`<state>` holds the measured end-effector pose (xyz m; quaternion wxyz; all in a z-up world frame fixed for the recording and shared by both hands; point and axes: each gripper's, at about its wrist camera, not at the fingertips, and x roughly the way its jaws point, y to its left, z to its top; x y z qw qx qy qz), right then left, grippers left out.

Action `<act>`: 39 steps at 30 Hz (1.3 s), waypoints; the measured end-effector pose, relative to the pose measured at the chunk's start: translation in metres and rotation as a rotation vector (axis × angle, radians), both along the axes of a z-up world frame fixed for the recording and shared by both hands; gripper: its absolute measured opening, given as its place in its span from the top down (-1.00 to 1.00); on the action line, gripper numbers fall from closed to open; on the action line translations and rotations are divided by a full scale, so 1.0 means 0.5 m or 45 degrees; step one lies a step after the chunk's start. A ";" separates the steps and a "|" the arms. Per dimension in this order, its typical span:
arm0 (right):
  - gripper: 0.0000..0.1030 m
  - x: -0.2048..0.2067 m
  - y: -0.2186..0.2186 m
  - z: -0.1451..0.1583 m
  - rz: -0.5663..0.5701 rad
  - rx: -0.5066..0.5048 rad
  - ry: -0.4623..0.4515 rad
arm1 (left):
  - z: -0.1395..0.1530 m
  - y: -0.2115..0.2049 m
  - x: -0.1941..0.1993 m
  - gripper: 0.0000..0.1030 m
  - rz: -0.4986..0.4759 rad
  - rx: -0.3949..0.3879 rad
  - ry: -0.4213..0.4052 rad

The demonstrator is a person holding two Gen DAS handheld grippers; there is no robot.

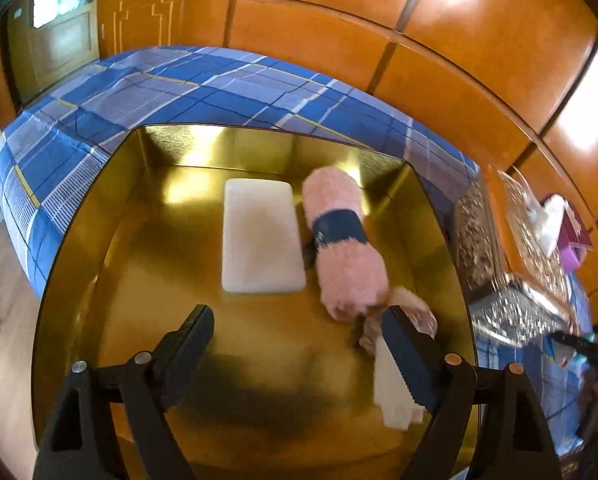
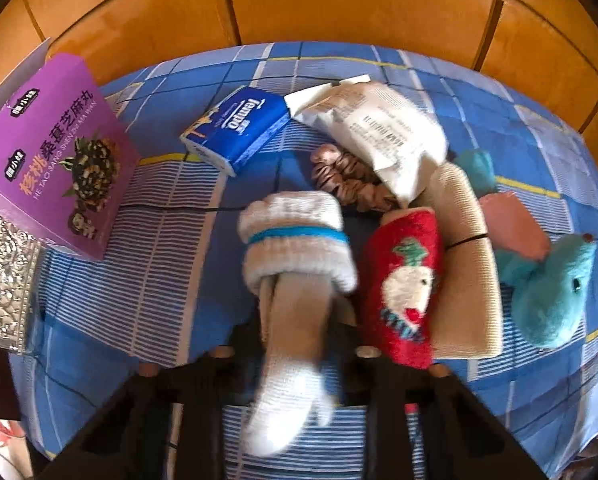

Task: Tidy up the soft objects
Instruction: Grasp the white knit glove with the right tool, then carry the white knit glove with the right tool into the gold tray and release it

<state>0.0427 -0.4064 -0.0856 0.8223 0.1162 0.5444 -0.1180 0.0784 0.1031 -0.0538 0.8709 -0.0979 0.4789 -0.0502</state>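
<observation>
The left tool [image 1: 297, 320] hangs wide open and empty over a gold box [image 1: 79, 240]. The right tool [image 2: 295, 344] is clamped on a white rolled sock [image 2: 295, 236] above the bed [image 2: 139, 304].

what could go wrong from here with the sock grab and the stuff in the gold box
The right gripper is shut on only the dangling end of the white sock bundle, so lifting may unroll it or let it slip out. The red sock lies tight beside it and could get dragged along. In the gold box, the open left gripper hangs close to the pink roll and might nudge it.
</observation>
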 end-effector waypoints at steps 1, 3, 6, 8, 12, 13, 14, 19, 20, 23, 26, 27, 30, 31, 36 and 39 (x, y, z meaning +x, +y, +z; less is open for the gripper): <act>0.67 -0.001 0.000 0.002 -0.002 0.009 -0.006 | 0.002 -0.004 -0.005 -0.68 -0.010 0.019 -0.012; 0.69 -0.004 0.003 0.008 0.011 0.026 -0.013 | 0.005 -0.013 -0.016 -0.68 -0.026 0.070 -0.038; 0.69 -0.011 0.012 0.023 0.035 0.042 -0.048 | 0.004 -0.015 -0.027 -0.68 -0.045 0.083 -0.039; 0.69 -0.022 0.011 0.035 0.024 0.080 -0.090 | 0.003 -0.013 -0.031 -0.67 -0.050 0.098 -0.041; 0.70 -0.020 0.004 0.068 -0.023 0.111 -0.167 | 0.007 -0.011 -0.036 -0.67 -0.078 0.129 -0.055; 0.70 -0.016 -0.002 0.080 -0.037 0.106 -0.177 | 0.009 -0.010 -0.036 -0.67 -0.085 0.131 -0.061; 0.70 -0.010 -0.008 0.093 -0.046 0.094 -0.184 | 0.011 -0.009 -0.037 -0.67 -0.094 0.134 -0.066; 0.70 0.072 -0.022 0.179 -0.071 0.005 -0.231 | 0.021 -0.004 -0.036 -0.67 -0.133 0.171 -0.099; 0.70 0.094 -0.015 0.201 -0.065 -0.018 -0.244 | 0.022 0.000 -0.037 -0.67 -0.134 0.167 -0.103; 0.70 0.159 0.025 0.272 -0.023 -0.063 -0.324 | 0.022 0.013 -0.039 -0.68 -0.125 0.164 -0.103; 0.70 0.205 0.107 0.344 0.109 -0.065 -0.442 | 0.018 0.031 -0.042 -0.67 -0.105 0.163 -0.095; 0.70 0.216 0.139 0.360 0.163 -0.061 -0.473 | 0.016 0.039 -0.043 -0.67 -0.092 0.166 -0.095; 0.70 0.228 0.268 0.398 0.398 0.011 -0.557 | 0.016 0.065 -0.045 -0.67 -0.041 0.160 -0.096; 0.70 0.225 0.311 0.401 0.479 0.049 -0.570 | 0.020 0.079 -0.045 -0.67 -0.013 0.158 -0.106; 0.70 0.181 0.534 0.345 0.867 0.218 -0.488 | 0.030 0.137 -0.041 -0.67 0.125 0.133 -0.129; 0.70 0.156 0.641 0.275 1.008 0.342 -0.359 | 0.032 0.167 -0.042 -0.67 0.201 0.122 -0.136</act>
